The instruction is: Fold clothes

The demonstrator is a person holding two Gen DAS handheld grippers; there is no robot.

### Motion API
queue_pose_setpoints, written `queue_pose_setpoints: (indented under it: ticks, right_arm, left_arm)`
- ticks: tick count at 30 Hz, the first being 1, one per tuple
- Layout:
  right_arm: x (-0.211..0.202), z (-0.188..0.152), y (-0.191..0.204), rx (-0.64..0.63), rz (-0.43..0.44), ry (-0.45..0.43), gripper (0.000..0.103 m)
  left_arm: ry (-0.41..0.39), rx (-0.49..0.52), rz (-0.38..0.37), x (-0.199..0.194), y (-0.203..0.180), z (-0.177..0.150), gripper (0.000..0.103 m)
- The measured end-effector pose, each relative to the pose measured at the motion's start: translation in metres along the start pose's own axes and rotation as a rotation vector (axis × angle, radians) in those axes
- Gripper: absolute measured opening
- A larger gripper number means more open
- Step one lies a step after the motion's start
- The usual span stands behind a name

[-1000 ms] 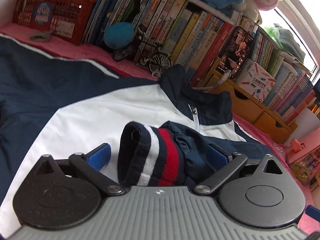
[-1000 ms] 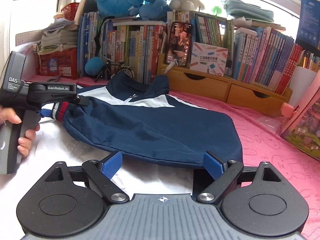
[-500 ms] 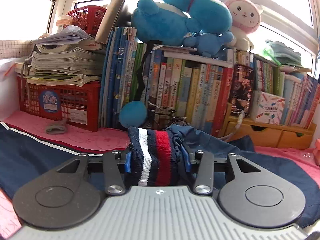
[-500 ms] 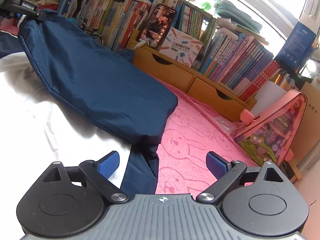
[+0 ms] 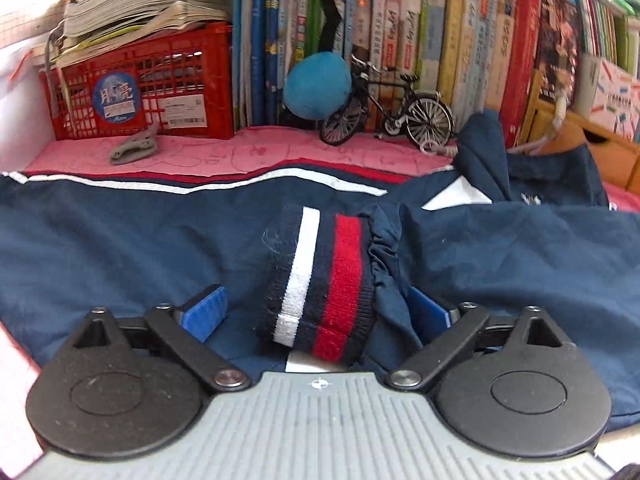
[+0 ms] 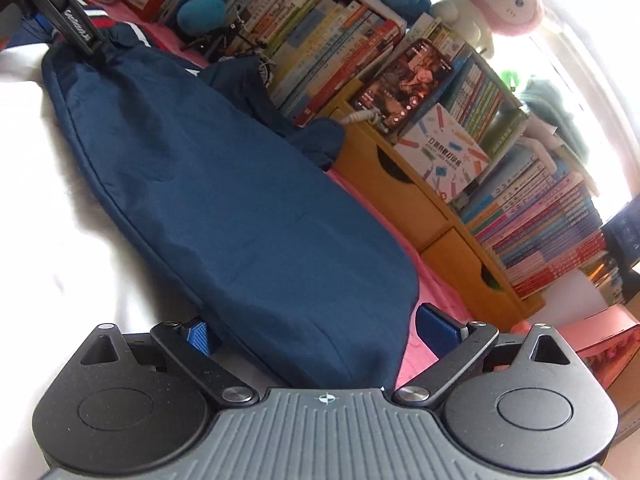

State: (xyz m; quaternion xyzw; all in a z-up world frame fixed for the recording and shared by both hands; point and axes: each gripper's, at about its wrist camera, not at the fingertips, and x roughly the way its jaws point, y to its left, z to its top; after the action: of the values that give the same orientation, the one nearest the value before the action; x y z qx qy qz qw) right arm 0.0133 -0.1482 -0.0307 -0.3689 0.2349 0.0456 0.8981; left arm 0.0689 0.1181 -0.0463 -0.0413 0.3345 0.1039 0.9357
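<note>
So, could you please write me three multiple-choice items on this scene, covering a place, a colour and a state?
1. Where does the small black model bicycle stand?
A. in front of the row of upright books
B. inside the red plastic crate
C. on the jacket

2. Which stripes cross the navy knitted sleeve cuff?
A. green and yellow
B. white and red
C. grey only

3. How is the left gripper?
A. shut on the cuff
B. out of view
C. open

Answers: 1 A, its wheels rest on the pink cloth before the books. 2 B, one white and one red band show. 3 C, both blue jaws stand clear of the cuff lying between them.
</note>
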Motion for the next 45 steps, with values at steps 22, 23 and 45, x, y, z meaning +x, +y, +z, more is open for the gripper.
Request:
queue_pose_setpoints:
  ticks: [22, 23, 45]
  right_arm:
    - [-0.029, -0.002, -0.085, 0.476, 0.375, -0.022, 0.103]
    - [-0.035, 0.006, -0.083, 0.506, 0.421, -0.047, 0.103]
    - [0.059, -0.053, -0.102, 0.718, -0.047, 0.249, 0.082]
  left_arm:
    - [0.030, 0.034, -0.039, 0.007, -0.004, -0.002, 0.103]
    - [0.030, 0.034, -0.040, 0.007, -0.005, -0.002, 0.103]
    - [0.029, 0.032, -0.044, 0.008, -0.004, -0.003, 0.103]
